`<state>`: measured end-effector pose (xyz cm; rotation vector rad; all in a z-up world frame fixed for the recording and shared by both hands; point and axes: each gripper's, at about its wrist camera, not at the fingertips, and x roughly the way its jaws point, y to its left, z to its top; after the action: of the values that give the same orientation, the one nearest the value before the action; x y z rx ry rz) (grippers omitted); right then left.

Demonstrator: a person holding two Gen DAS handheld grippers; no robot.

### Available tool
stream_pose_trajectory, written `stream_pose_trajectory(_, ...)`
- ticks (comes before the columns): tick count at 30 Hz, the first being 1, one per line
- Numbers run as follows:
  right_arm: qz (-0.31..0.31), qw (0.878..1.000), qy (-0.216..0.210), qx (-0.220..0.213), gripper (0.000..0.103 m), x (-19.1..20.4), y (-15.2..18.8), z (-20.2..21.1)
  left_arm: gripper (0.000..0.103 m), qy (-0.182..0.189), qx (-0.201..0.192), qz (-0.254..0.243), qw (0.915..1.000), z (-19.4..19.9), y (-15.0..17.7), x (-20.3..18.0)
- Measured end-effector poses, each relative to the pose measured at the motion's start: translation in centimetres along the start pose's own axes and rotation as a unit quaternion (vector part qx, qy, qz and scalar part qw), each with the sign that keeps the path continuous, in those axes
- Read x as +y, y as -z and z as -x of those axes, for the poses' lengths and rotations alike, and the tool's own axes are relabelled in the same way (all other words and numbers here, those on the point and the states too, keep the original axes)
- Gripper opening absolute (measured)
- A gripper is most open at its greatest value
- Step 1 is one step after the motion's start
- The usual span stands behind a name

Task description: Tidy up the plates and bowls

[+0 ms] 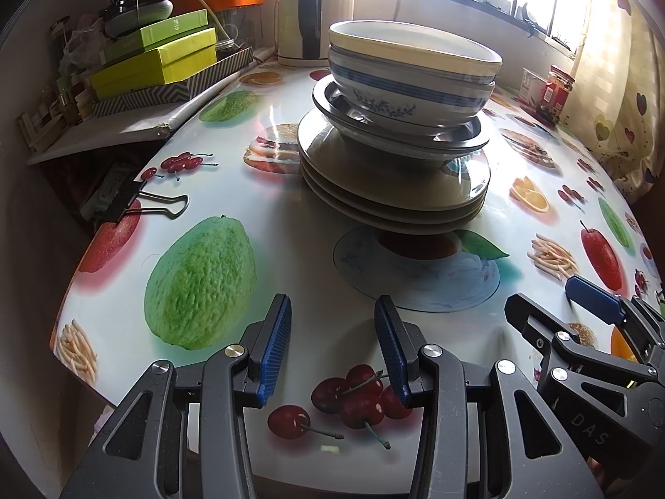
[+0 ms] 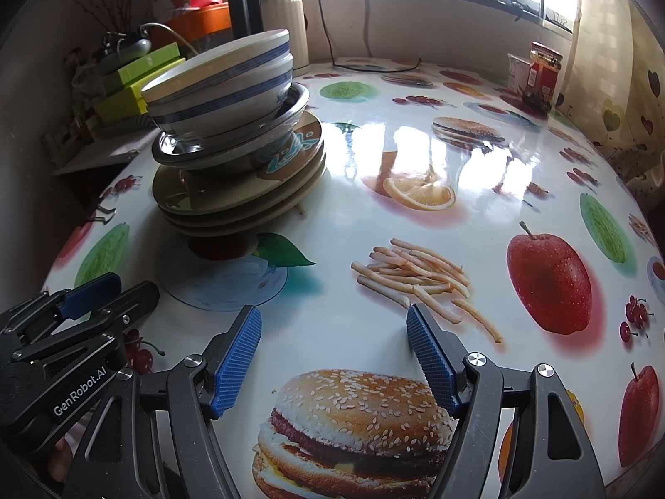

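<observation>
One stack stands on the fruit-print table [image 1: 291, 245]. Its base is three beige plates [image 1: 395, 191], then steel dishes [image 1: 399, 133], with two blue-striped bowls [image 1: 415, 70] nested on top. In the right wrist view the same plates [image 2: 241, 199], steel dishes [image 2: 224, 154] and bowls [image 2: 224, 87] lean at the upper left. My left gripper [image 1: 332, 305] hovers open over the table in front of the stack, with nothing between its blue pads. My right gripper [image 2: 332, 316] is open wider over the printed burger, also holding nothing. Each gripper shows in the other's view, the right gripper [image 1: 552, 303] and the left gripper [image 2: 120, 289].
A cream thermos and a dark kettle [image 1: 307, 8] stand behind the stack. Green boxes [image 1: 158, 58] pile on a side shelf at the left. Jars [image 2: 540, 75] sit at the far right near the window and curtain. A binder clip [image 1: 141, 203] grips the table's left edge.
</observation>
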<state>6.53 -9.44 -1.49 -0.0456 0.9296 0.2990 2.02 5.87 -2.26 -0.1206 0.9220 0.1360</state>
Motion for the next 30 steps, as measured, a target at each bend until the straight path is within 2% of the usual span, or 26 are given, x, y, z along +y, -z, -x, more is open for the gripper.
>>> stream_pose_trajectory(30, 0.001, 1.000, 0.001, 0.000, 0.075, -0.03, 0.02, -0.02, 0.043, 0.000, 0.000, 0.000, 1.0000, -0.02, -0.02, 0.03)
